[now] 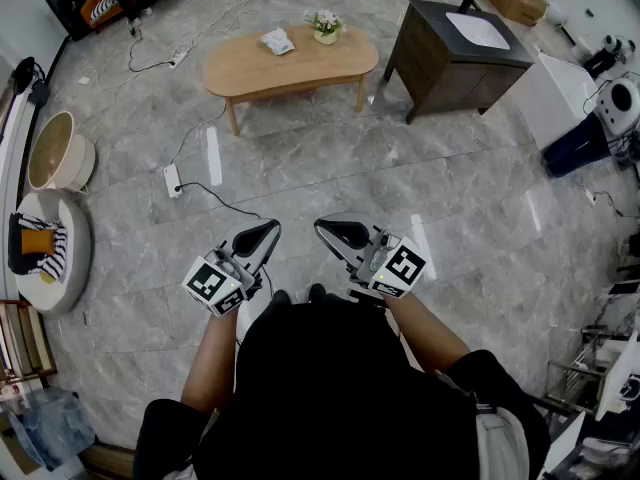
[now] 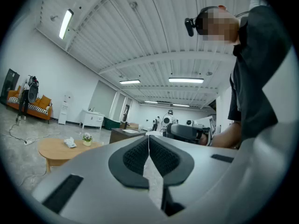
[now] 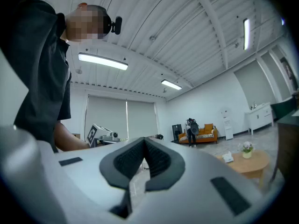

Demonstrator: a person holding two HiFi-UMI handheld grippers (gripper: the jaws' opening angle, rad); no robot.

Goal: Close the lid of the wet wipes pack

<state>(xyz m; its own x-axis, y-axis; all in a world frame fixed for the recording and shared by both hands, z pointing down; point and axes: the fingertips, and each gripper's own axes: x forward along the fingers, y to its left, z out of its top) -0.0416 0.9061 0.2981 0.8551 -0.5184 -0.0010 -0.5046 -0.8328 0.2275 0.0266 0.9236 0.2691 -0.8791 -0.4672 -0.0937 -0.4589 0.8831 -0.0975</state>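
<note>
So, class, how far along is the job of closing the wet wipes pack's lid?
Done: nothing visible. The wet wipes pack lies on the wooden coffee table beside a flower pot, and its lid is too small to judge. In hand: nothing. The left claw and right claw are shut, empty and near the person's body. Left: approach, reach the pack, press the lid shut.

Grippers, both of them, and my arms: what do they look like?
The left gripper and right gripper have pale grey shells that taper towards the jaws. Black ribbed pads line the jaws. The left cube and right cube are white with black square markers. The person wears a black short-sleeved top.
</note>
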